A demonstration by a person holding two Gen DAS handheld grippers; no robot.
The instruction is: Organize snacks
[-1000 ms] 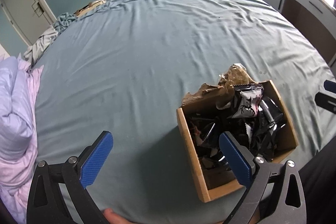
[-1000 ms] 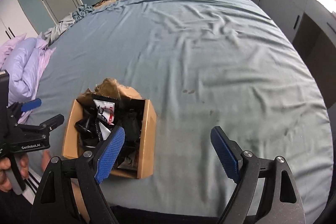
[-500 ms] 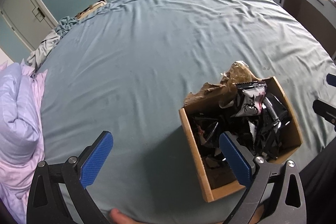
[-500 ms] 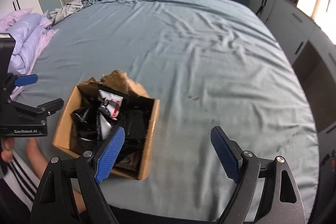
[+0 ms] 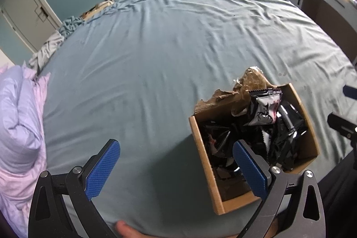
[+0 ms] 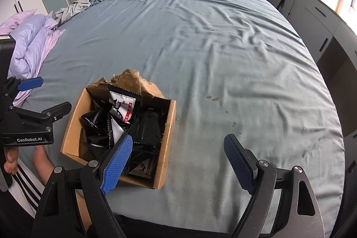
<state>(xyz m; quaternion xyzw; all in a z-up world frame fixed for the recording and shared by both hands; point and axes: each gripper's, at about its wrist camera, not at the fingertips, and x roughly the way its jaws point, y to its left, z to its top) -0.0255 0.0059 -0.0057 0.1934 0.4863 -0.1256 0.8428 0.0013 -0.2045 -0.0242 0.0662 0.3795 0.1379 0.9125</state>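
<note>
A cardboard box point(image 5: 202, 155) with a torn far flap sits on the blue bed sheet near the front edge. It holds several black and white snack packets point(image 5: 265, 110). My left gripper point(image 5: 176, 146) hovers open just left of the box, its right finger over the box's near corner, nothing between the pads. In the right wrist view the box point(image 6: 166, 144) and packets point(image 6: 121, 107) lie at lower left. My right gripper point(image 6: 178, 139) is open and empty, its left finger above the box's right side. The left gripper point(image 6: 44, 96) shows at the left edge there.
The blue sheet point(image 6: 223, 48) stretches wide and wrinkled beyond the box. A lilac duvet point(image 5: 17, 117) is bunched at the left, with crumpled clothes point(image 6: 75, 6) behind it. White cabinets point(image 6: 316, 21) line the right side. A person's leg point(image 6: 42, 162) is by the bed's near edge.
The right gripper has rolled a little and drifted, so the box now sits nearer the middle of its view. The left gripper and the box have stayed put. Both remain open.
</note>
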